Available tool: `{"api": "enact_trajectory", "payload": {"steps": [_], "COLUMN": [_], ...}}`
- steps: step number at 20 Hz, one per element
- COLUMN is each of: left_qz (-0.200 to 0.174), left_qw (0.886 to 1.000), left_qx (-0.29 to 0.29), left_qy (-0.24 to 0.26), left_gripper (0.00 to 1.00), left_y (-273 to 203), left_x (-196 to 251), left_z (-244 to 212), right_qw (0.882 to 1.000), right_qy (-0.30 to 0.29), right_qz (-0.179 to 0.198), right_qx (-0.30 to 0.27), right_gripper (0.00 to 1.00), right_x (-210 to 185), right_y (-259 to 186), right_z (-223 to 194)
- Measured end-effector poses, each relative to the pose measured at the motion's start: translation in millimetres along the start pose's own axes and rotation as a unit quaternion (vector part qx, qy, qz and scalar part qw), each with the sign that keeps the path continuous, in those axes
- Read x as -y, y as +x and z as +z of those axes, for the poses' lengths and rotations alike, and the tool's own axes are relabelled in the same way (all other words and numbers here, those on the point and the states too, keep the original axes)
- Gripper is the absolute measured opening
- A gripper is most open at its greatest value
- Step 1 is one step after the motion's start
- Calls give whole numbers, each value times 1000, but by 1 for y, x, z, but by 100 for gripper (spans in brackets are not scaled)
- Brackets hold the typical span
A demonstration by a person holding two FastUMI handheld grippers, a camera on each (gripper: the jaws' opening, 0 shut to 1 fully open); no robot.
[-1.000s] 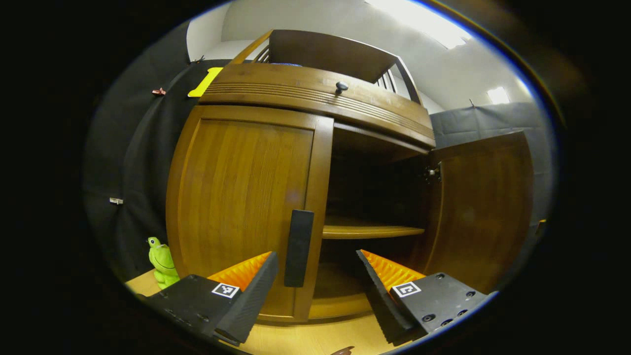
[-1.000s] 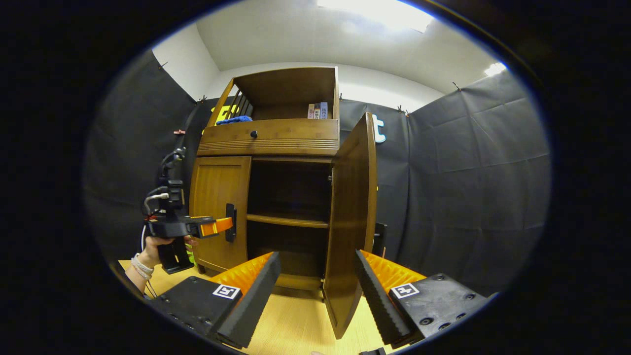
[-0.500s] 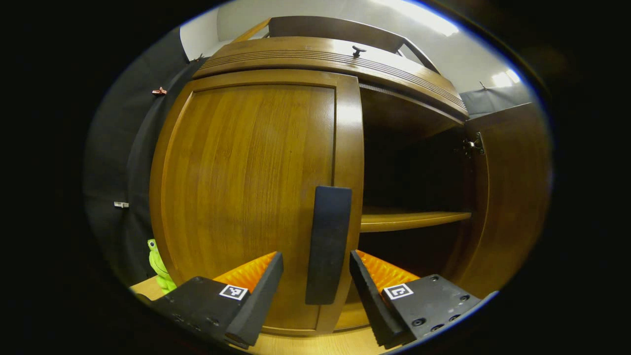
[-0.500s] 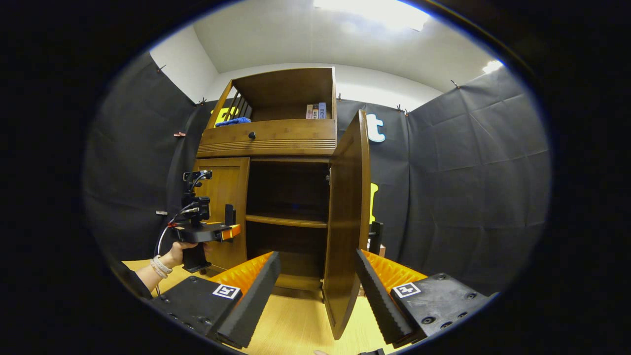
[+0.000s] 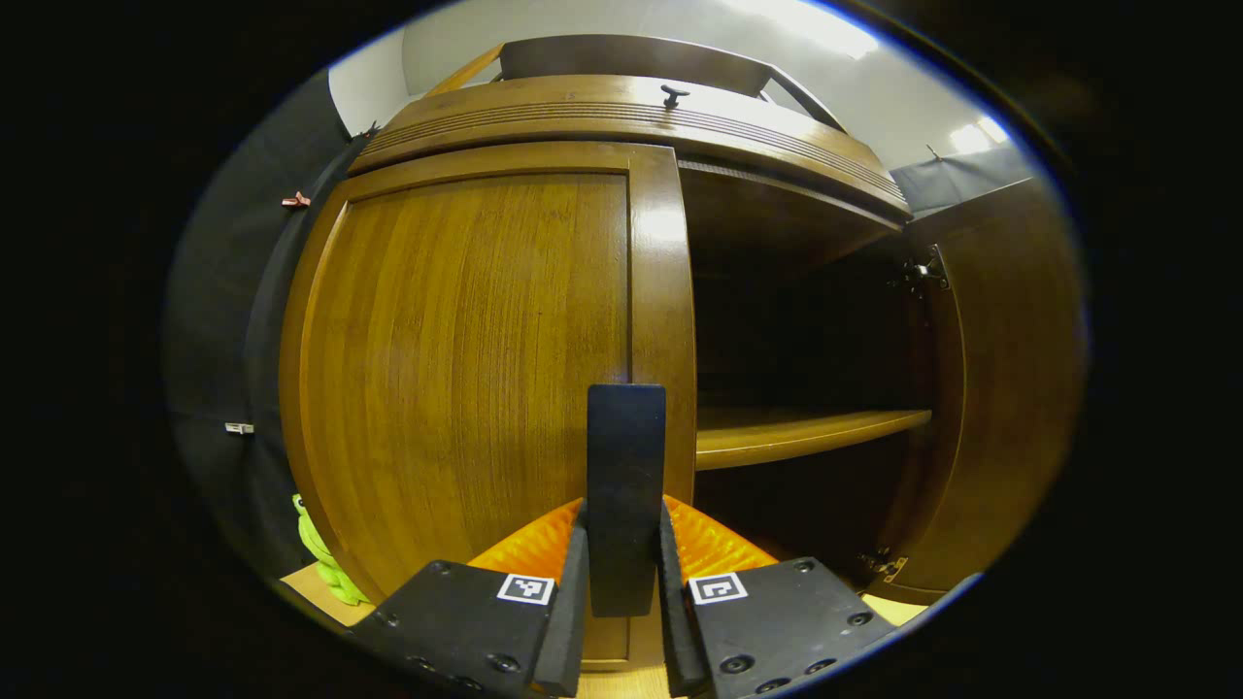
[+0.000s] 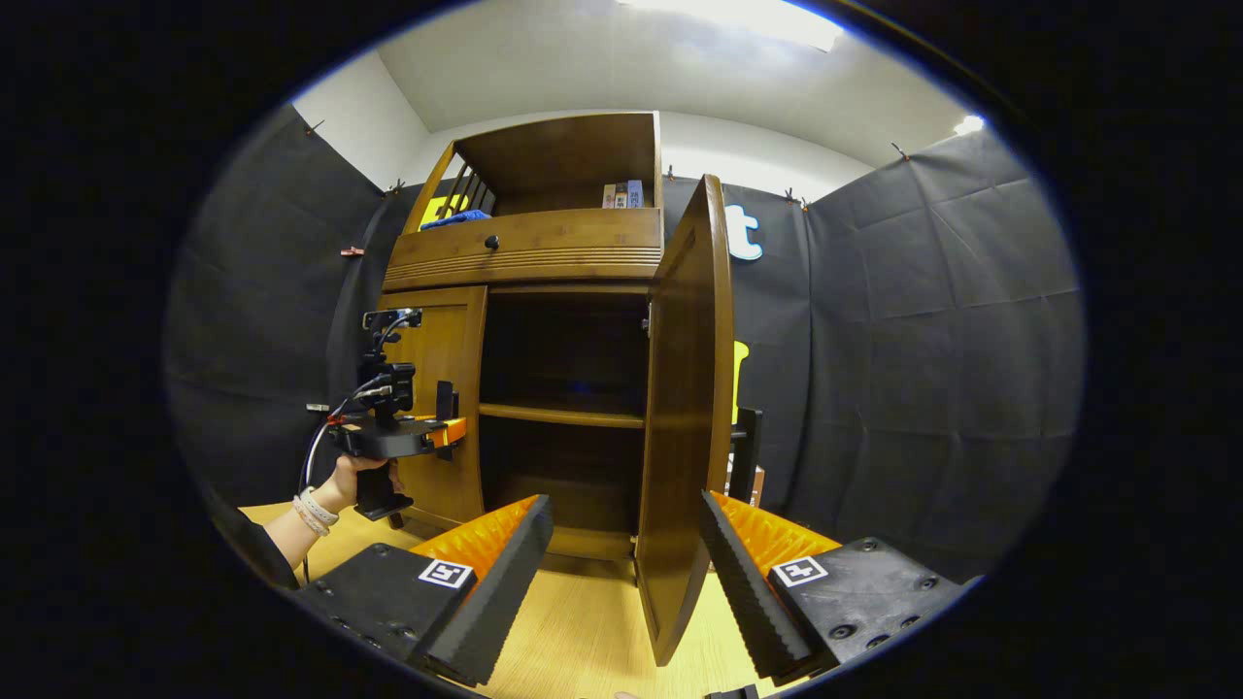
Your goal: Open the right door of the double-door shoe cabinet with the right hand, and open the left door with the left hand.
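The shoe cabinet [image 6: 544, 388] is one unit of brown wood with visible grain and two doors. The left door [image 5: 466, 369] is a framed flat panel, shut flush with the carcass. The right door [image 6: 685, 417] stands swung out, edge-on ahead of the right gripper [image 6: 626, 573].

Each door carries one dark, flat, rectangular handle. The left door's handle [image 5: 624, 495] stands upright between the fingers of the left gripper [image 5: 621, 607], and both fingers press against its sides. In the right gripper view the same left gripper [image 6: 403, 437] is seen at the left door's inner edge, held by a hand [image 6: 354, 476] with a pale bracelet at the wrist. The right door's handle [image 6: 746, 456] projects from the far face of that door, above and slightly right of the right gripper.

The right gripper's fingers are spread wide and hold nothing; the right door's lower edge sits in line between them, farther off. The finger faces are ribbed.

Inside, one wooden shelf [image 5: 796, 437] lies to the right of the left gripper. Above the doors sits one drawer front with grooved lines and one round dark knob [image 6: 491, 241]. Above it is one open compartment holding a few books [image 6: 623, 194] and one blue cloth [image 6: 456, 219].

One green plush toy [image 5: 325, 568] sits low, to the left of the left gripper. The floor [image 6: 583, 631] is pale wood laminate.
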State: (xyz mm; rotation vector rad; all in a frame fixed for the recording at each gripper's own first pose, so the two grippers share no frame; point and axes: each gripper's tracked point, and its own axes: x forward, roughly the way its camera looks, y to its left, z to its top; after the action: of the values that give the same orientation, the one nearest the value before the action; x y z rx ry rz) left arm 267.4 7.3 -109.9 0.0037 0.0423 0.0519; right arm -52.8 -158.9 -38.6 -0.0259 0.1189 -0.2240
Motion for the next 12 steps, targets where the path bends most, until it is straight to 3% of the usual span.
{"api": "enact_trajectory", "payload": {"steps": [6, 12], "left_qz": [-8, -50], "left_qw": [1000, 999], "left_qx": [10, -1], "left_qy": [-13, -21], "left_gripper": [31, 32], "left_y": [-21, -80], "left_x": [-2, -11], "left_z": [5, 7], "right_qw": [1000, 999], "right_qy": [-6, -2], "right_qz": [0, 39], "right_qx": [-7, -16], "right_gripper": [96, 96], "right_x": [-7, -42], "right_y": [1, 6], "right_z": [0, -5]}}
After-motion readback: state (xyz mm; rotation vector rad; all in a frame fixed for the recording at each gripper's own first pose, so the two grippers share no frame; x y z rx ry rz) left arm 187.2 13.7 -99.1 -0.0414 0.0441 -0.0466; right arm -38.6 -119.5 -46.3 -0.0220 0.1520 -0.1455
